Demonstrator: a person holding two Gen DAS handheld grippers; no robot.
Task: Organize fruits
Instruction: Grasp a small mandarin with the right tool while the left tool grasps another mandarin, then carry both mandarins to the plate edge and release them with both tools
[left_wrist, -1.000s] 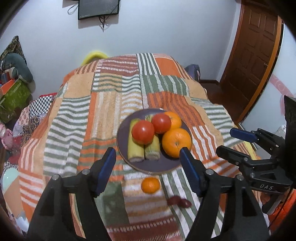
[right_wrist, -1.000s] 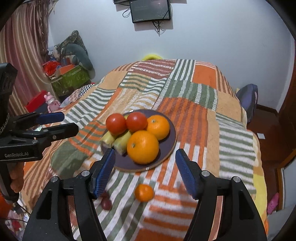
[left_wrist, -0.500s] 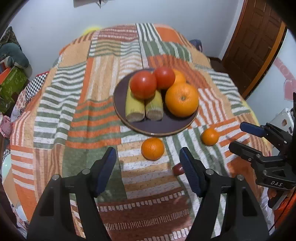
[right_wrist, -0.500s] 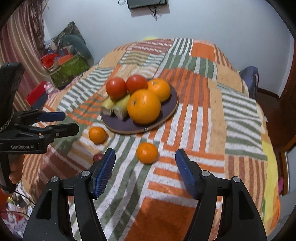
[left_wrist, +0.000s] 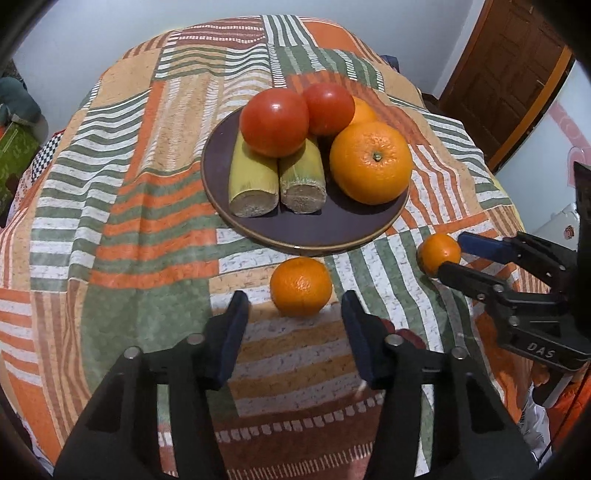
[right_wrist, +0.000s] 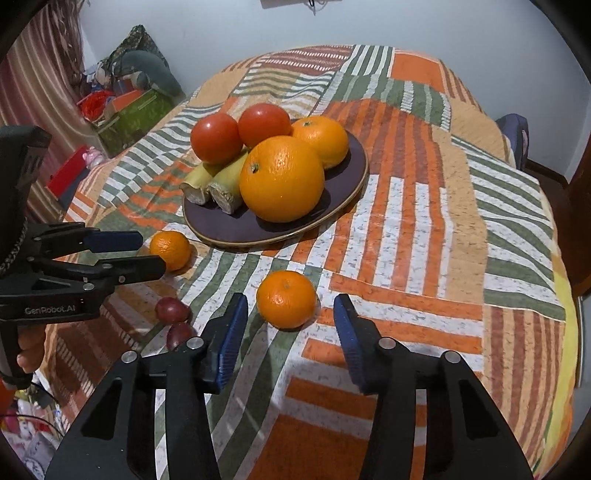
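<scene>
A dark round plate (left_wrist: 306, 236) (right_wrist: 343, 199) on the striped cloth holds two tomatoes (left_wrist: 275, 122), two cut yellow-green stalk pieces (left_wrist: 255, 184), a large orange (left_wrist: 371, 162) (right_wrist: 282, 179) and a smaller orange behind it (right_wrist: 321, 140). Two small mandarins lie on the cloth before the plate. My left gripper (left_wrist: 293, 314) is open, just short of one mandarin (left_wrist: 301, 286) (right_wrist: 170, 249). My right gripper (right_wrist: 290, 314) is open, just short of the other mandarin (right_wrist: 286, 298) (left_wrist: 438, 254). Two dark red small fruits (right_wrist: 169, 309) lie between the grippers.
The striped cloth (left_wrist: 110, 221) covers a rounded table that falls away on all sides. A green box and clutter (right_wrist: 129, 110) stand on the floor to the left. A brown door (left_wrist: 506, 74) is at the right.
Both grippers have moved forward and down toward the cloth. Each now has a mandarin close before its open fingers. The fruit has not moved.
</scene>
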